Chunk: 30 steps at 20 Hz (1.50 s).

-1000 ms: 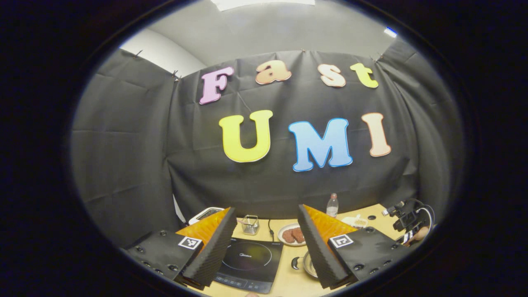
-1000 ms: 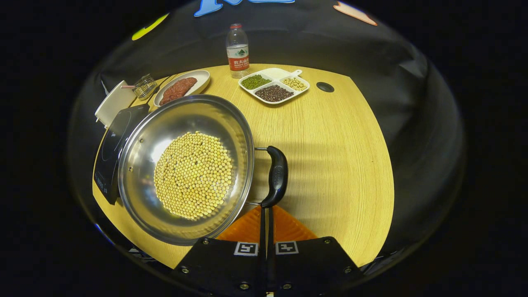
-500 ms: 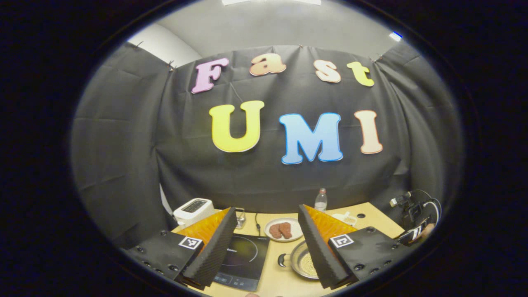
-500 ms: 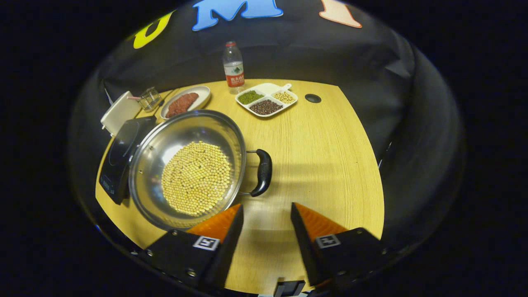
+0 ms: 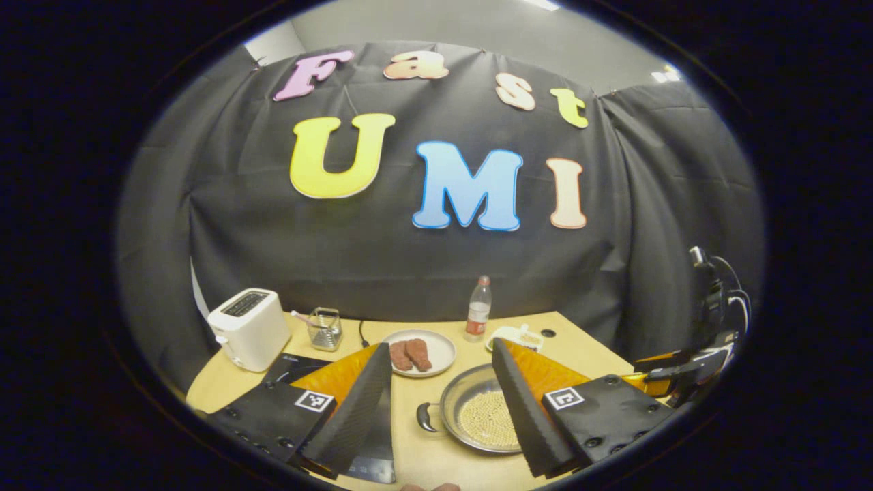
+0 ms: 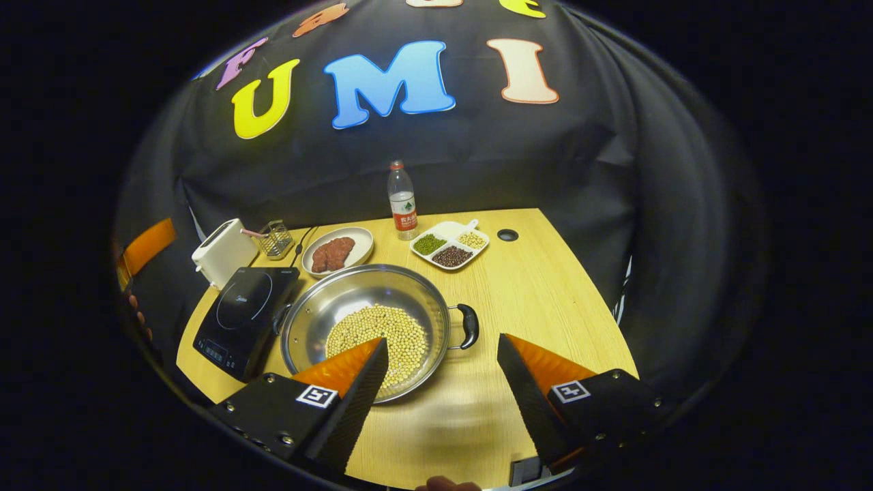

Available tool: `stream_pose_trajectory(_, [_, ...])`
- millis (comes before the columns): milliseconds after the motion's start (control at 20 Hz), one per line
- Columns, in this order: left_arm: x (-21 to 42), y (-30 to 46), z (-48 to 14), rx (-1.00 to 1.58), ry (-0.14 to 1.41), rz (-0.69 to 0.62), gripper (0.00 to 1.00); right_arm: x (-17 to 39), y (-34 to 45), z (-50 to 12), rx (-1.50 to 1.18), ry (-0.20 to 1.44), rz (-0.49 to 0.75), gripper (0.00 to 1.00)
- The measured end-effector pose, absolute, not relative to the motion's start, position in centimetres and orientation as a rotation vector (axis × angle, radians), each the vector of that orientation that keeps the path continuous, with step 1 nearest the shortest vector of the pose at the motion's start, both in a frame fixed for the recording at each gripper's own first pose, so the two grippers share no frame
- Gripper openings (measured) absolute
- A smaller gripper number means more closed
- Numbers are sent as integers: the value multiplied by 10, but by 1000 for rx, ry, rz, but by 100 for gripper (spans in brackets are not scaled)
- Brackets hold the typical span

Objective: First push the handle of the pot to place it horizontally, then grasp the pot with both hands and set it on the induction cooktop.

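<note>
— Both grippers spread wide, holding nothing; the pot (image 6: 372,327) sits just beside the cooktop (image 6: 242,319).

— Full of beans — an uneven two-handed lift could tip it and spill them.

The wooden table (image 6: 545,286) carries a pot (image 6: 327,310) of soybeans, induction cooktop (image 6: 245,317), toaster (image 6: 222,252), meat plate (image 6: 354,242), water bottle (image 6: 402,201), and divided dish (image 6: 450,245).

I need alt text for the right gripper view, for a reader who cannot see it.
A steel pot of yellow beans sits on a wooden table, beside a black induction cooktop to its left. The right gripper hangs open above the pot's near rim, holding nothing. Behind stand a toaster, a plate of meat, a water bottle and a divided dish.
</note>
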<state>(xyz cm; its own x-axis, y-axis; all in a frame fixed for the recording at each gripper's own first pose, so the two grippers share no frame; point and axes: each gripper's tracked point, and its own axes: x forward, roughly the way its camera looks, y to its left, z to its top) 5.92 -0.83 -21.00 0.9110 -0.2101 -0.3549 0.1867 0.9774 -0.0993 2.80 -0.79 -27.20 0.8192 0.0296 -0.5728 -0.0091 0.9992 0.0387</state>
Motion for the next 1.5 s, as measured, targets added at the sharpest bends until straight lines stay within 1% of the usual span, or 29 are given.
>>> stream_pose_trajectory(50, [63, -8, -221, -68, 382, -216, 99, 30, -3, -271, 37, 594, 8, 98])
stream_pose_trajectory(100, [66, -6, -229, -70, 388, -218, 99, 31, 0, -270, 38, 585, -2, 98])
stream_pose_trajectory(150, [69, -5, -242, -70, 404, -216, 94, 32, 3, -272, 37, 580, -4, 98])
stream_pose_trajectory(350, [82, -10, -295, -69, 470, -192, 94, 48, 6, -286, 5, 559, 2, 98])
stream_pose_trajectory(500, [95, -17, -339, -41, 524, -175, 95, 65, 4, -303, -16, 577, 22, 98])
stream_pose_trajectory(550, [98, -22, -355, -30, 550, -179, 99, 71, 1, -309, -27, 583, 22, 98])
stream_pose_trajectory(700, [101, -35, -400, 2, 639, -199, 95, 90, -5, -327, -31, 613, 28, 98])
stream_pose_trajectory(750, [101, -35, -412, 14, 658, -199, 97, 96, -9, -335, -29, 622, 30, 98])
stream_pose_trajectory(800, [101, -35, -423, 20, 677, -197, 95, 101, -11, -340, -27, 634, 29, 98])
stream_pose_trajectory(950, [103, -34, -449, 52, 728, -182, 95, 112, -15, -360, -1, 666, 44, 98])
stream_pose_trajectory(1100, [101, -32, -462, 57, 768, -163, 100, 122, -16, -375, -7, 695, 46, 98])
stream_pose_trajectory(1150, [103, -28, -469, 56, 781, -156, 98, 124, -15, -377, -6, 703, 46, 98])
stream_pose_trajectory(1400, [104, -29, -485, 61, 822, -155, 98, 127, -20, -403, -10, 771, 39, 98])
stream_pose_trajectory(1450, [101, -32, -490, 58, 830, -161, 95, 128, -20, -406, -7, 778, 36, 98])
stream_pose_trajectory(1500, [101, -34, -492, 60, 834, -169, 97, 129, -21, -409, -6, 784, 32, 98])
